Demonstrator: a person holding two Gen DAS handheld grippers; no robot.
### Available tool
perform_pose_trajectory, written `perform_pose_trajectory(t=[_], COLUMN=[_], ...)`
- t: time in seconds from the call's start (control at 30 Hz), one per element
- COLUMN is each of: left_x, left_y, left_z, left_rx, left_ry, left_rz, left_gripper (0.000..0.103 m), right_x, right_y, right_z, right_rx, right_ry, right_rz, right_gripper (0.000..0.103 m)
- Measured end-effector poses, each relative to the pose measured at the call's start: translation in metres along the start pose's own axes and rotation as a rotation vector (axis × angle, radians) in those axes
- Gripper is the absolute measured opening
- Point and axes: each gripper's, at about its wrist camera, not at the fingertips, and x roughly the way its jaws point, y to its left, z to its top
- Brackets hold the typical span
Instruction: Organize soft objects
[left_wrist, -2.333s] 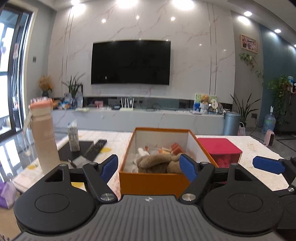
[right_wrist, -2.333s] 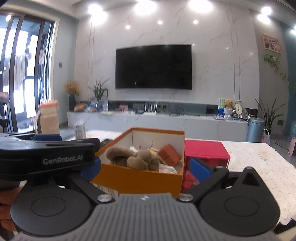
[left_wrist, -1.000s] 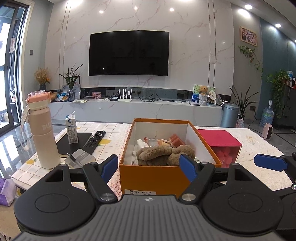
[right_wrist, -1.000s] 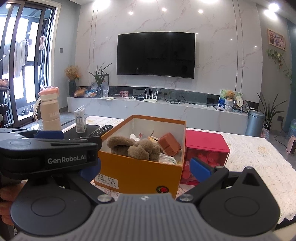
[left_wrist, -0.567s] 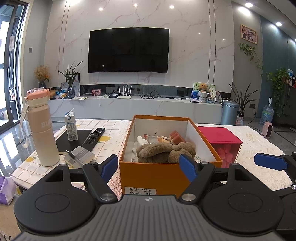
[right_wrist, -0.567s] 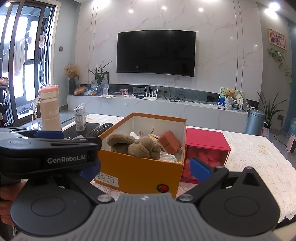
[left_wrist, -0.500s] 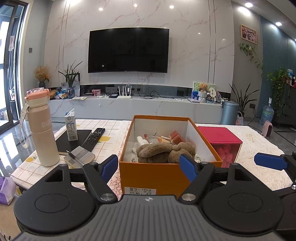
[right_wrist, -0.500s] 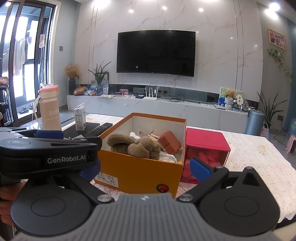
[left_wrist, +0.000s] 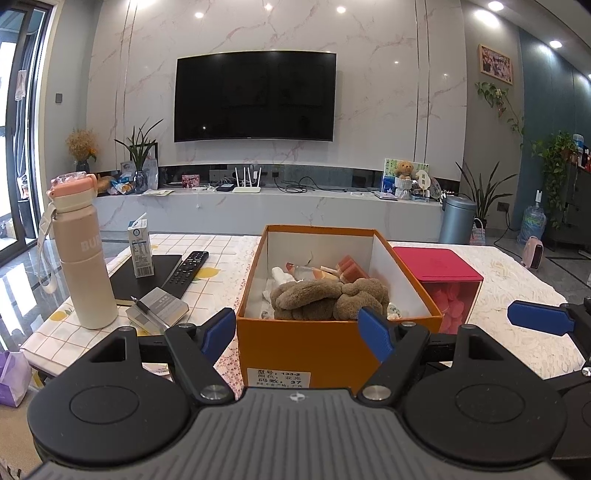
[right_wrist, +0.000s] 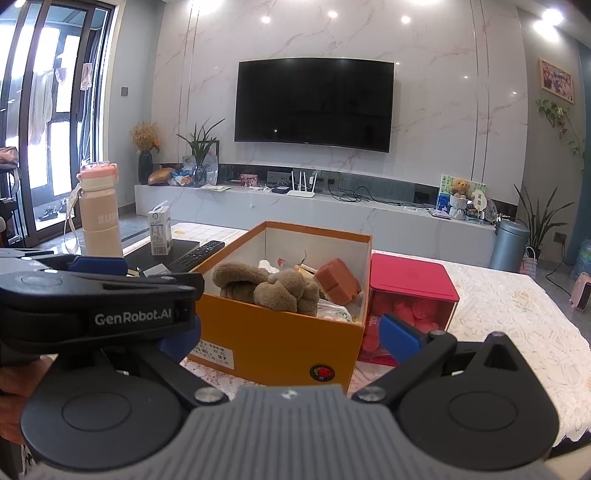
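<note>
Left wrist view shows the left tool (left_wrist: 297, 330) wide open, holding nothing, facing a soft, light brown plush toy (left_wrist: 327, 297), best pinched mid-body.

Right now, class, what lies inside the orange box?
Inside the orange box: a brown plush toy, a reddish block, and white and wrapped bits behind. Whatever lies under the plush is covered.
</note>
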Motion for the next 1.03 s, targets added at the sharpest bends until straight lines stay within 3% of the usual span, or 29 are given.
perform_pose_trajectory(t=[1.03], left_x=[0.0028], left_y=[0.0001], left_z=[-0.0019], left_rx=[0.009], left_ry=[0.004], left_rz=[0.000], left_gripper=[0.089], right_x=[-0.0010], right_y=[-0.0024], right_z=[-0.0016], right_rx=[-0.006], right_ry=[0.006], right_rz=[0.007], right_gripper=[0.100])
